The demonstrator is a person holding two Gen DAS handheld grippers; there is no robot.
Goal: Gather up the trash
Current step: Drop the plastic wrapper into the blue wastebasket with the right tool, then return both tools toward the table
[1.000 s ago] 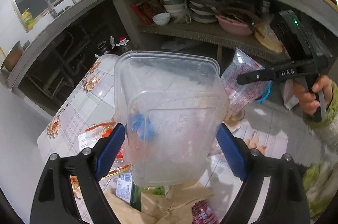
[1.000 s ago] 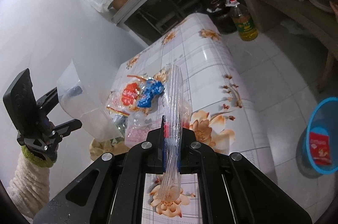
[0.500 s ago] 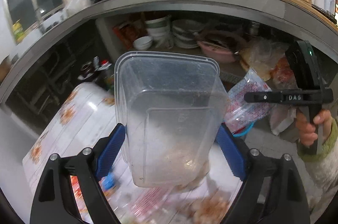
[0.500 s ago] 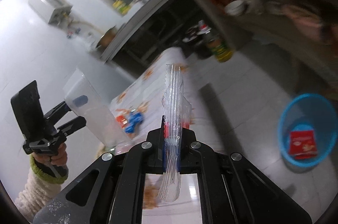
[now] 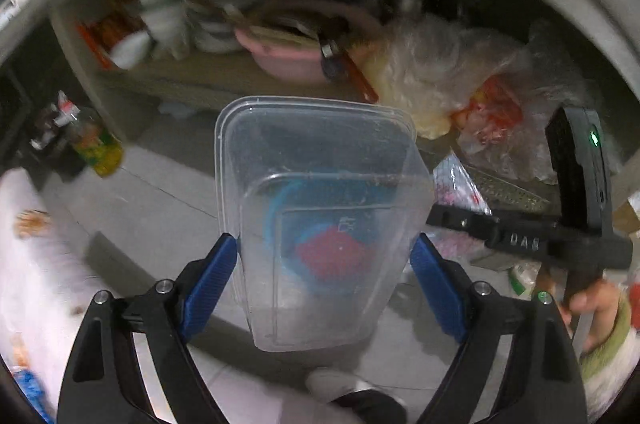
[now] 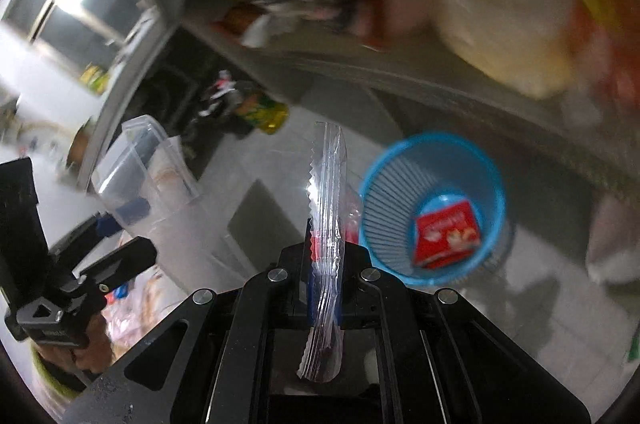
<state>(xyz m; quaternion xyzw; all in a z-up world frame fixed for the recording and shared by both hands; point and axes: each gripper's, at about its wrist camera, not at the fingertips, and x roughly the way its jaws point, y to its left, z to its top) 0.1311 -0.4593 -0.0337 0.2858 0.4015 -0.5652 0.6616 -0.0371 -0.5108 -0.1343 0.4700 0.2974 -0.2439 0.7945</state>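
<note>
My left gripper (image 5: 324, 260) is shut on a clear plastic food container (image 5: 320, 208), its blue pads pressing both side walls. Through the container I see the blue mesh waste basket (image 5: 288, 200) on the floor with a red packet in it. My right gripper (image 6: 325, 276) is shut on a thin clear plastic bag (image 6: 328, 192) that stands on edge between its pads. In the right wrist view the blue basket (image 6: 388, 192) sits just right of the bag, holding the red packet (image 6: 446, 234). The right gripper (image 5: 460, 220) and its bag (image 5: 460, 184) show at the right of the left wrist view.
A low shelf (image 5: 224, 76) under the counter holds bowls, a pink basin (image 5: 296, 60) and plastic bags (image 5: 460, 80). An oil bottle (image 5: 94, 144) stands on the tiled floor. The flowered table edge (image 5: 28, 256) is at the left. A shoe (image 5: 340, 384) is below.
Both grippers have swung away from the flowered table toward the floor and the blue basket, sinking as they went. Each keeps its hold: the container on the left, the bag on the right.
</note>
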